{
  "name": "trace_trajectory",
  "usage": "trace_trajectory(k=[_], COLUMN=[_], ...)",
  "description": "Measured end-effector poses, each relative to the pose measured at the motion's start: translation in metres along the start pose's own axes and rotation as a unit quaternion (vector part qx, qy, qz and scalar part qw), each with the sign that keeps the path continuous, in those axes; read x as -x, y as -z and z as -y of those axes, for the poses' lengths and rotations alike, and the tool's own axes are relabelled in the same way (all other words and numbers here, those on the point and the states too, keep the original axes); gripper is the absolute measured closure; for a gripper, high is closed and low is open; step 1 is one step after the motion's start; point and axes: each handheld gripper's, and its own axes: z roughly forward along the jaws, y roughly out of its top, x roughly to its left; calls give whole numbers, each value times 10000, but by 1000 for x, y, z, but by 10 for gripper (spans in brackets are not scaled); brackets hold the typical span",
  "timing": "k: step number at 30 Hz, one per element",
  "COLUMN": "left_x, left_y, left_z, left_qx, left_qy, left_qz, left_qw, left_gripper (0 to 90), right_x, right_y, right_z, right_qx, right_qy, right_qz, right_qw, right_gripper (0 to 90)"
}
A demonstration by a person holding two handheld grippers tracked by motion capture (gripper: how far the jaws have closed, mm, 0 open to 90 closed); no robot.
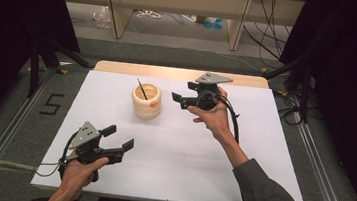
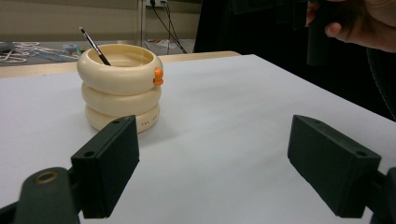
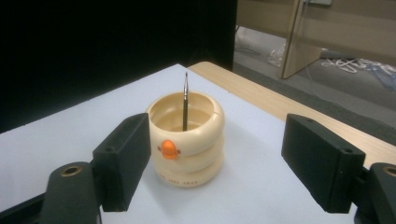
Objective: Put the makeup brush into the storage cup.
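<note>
A: Where is the cream, ring-stacked ceramic pot (image 1: pixel 147 100) with the thin dark brush (image 1: pixel 142 89) in it?

B: On the white counter (image 1: pixel 186 151), just beside the right tongs (image 1: pixel 178 100), straight ahead of their jaws. The brush leans inside it, tip up.

A: And the tongs themselves?

B: The right tongs are spread wide with nothing between them. The left tongs (image 1: pixel 121 138) are spread too, empty, well apart from the pot and pointing toward it.

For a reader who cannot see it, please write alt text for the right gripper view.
A cream ringed pot with an orange knob stands on a white table, a thin brush upright inside. The right gripper has open black jaws framing it.
</note>
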Motion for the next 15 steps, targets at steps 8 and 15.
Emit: trace_trajectory(k=[8,15], left_x=[0,0], left_y=[0,0], left_z=[0,0], left_qx=[18,20], left_qy=[3,1], left_qz=[9,18], left_qw=[10000,10000], left_gripper=[160,160], right_x=[-3,-3], right_y=[20,27], right_z=[10,17], right_qx=[26,104], right_qy=[-17,-119], right_qz=[62,63], right_qw=[10000,9999], right_gripper=[232,214])
